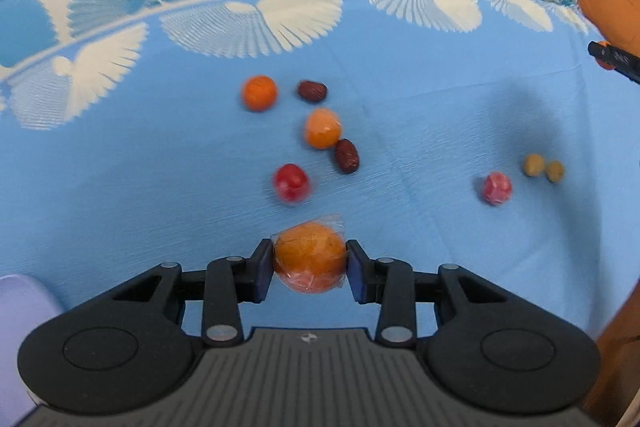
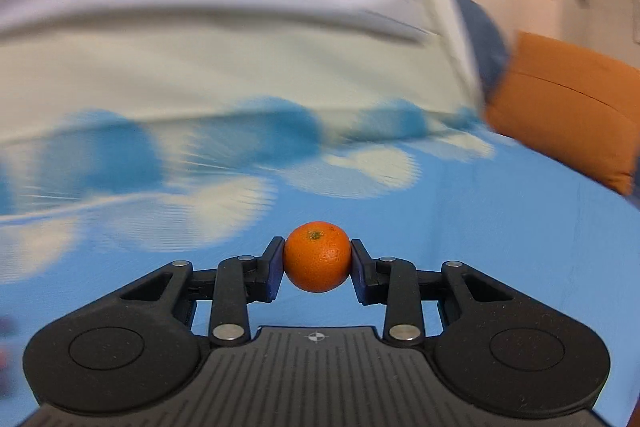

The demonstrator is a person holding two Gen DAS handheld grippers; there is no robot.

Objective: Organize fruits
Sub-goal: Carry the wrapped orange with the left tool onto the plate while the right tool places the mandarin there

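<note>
both grippers loaded, fruit lifted off the blue-and-cream patterned cloth [image 1: 440, 99].
left gripper [image 1: 310, 261] jaws pinch a plastic-wrapped orange fruit [image 1: 310, 259]; right gripper [image 2: 317, 259] jaws pinch a bare round orange mandarin [image 2: 317, 257]. judgement: keep the squeeze light, since the wrap may slip. carry each high over the loose red, orange and dark brown fruits [image 1: 320, 131] ahead. open cloth lies right of the cluster; pale lilac object [image 1: 20, 327] at the left edge.

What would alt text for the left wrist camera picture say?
The left gripper pinches a plastic-wrapped orange fruit over a blue tablecloth. Beyond lie two more orange fruits, two dark red dates, two red wrapped fruits and two small yellowish ones.
</note>
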